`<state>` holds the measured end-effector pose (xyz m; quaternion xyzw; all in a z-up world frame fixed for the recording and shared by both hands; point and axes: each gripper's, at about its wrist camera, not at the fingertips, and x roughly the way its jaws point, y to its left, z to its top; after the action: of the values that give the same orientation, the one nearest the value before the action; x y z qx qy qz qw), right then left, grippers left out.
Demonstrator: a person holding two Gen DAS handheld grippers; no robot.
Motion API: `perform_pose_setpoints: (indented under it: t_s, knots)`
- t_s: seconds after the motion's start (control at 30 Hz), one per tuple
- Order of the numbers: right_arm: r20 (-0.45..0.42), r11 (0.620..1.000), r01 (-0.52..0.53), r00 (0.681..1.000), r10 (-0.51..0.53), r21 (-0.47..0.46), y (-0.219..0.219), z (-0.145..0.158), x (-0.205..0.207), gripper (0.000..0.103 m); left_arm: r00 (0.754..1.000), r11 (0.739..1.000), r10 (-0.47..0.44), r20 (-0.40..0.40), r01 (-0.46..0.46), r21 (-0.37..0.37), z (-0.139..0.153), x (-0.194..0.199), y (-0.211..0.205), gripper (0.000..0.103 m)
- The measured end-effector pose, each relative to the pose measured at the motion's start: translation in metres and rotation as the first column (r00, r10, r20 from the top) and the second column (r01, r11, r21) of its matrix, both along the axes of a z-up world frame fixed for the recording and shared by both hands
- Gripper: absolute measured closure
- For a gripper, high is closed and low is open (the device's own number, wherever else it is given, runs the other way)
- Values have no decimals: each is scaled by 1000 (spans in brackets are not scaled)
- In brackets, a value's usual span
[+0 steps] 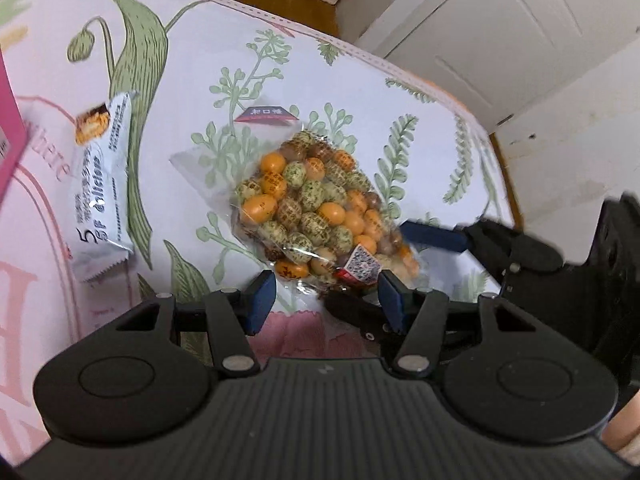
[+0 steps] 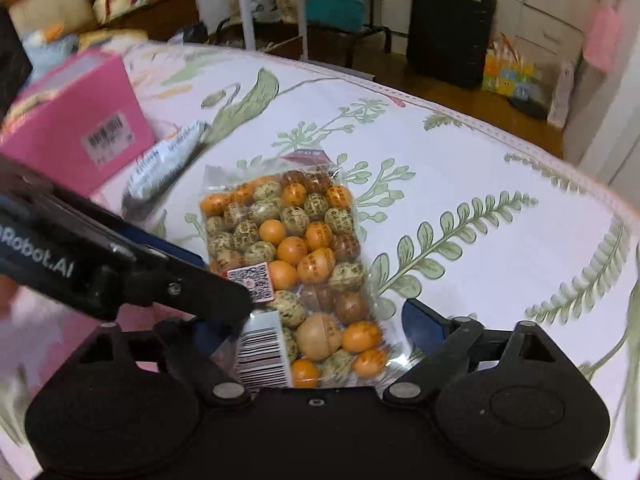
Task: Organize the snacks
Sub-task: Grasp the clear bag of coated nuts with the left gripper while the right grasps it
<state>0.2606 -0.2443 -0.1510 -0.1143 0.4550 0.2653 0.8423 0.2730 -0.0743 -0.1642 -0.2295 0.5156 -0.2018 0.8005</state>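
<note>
This is a lived-in room of a home. A table [image 2: 460, 168] wears a printed cloth of green ferns and pink flowers, the sort laid for family meals. Behind it runs a dark wooden floor [image 2: 440, 92], with white panelled cupboard doors [image 1: 500, 40] along one wall. A black suitcase [image 2: 448, 28] stands upright against the far wall, a teal bag [image 2: 336, 4] hangs over a dark chair frame, and soft bundles (perhaps cushions or toys, too blurred to tell) pile on a wooden shelf [image 2: 168, 12].
</note>
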Motion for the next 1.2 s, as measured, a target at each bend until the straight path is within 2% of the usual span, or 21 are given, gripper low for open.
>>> perform_pose_setpoints:
  t_s: [0.1,0.23,0.3,0.4,0.47,0.6,0.67,0.7,0.77,0.93,1.1,1.2]
  knots:
    - [-17,999,2,1000,-1,41,0,0,-15,14,1000,1000,5,-14,-5,-13,-2,-3,4,48]
    - [-117,991,18,993,-2,133,1,5,-36,14,1000,1000,-10,-4,10,18,2,-11,11,48]
    - [-144,989,1,989,20,145,5,6,-45,15,1000,999,-21,3,21,28,3,-14,14,48]
    - [-98,996,-6,995,15,85,15,4,-53,14,999,998,-45,6,45,48,1,-14,13,48]
    - [-76,997,-9,997,15,79,20,1,-51,9,999,997,-51,12,51,55,1,-14,12,47]
    - [-32,993,75,997,-72,89,29,-4,-46,7,996,996,-82,36,80,50,0,-16,8,49]
    - [3,994,92,996,-92,56,35,-6,-47,17,991,991,-129,31,128,31,3,-20,5,51]
    - [19,994,105,994,-105,29,38,-5,-48,18,989,989,-143,33,141,44,5,-22,2,52]
    - [17,991,127,992,-127,32,40,0,-52,25,984,982,-170,54,165,87,11,-26,-4,52]
    - [0,977,204,979,-204,61,39,6,-63,27,974,969,-222,43,215,119,20,-32,-10,52]
    - [23,974,218,975,-220,61,47,9,-82,28,972,959,-234,26,226,168,28,-47,-11,53]
    - [45,975,217,975,-219,36,55,13,-93,28,973,960,-228,20,221,172,31,-55,-8,53]
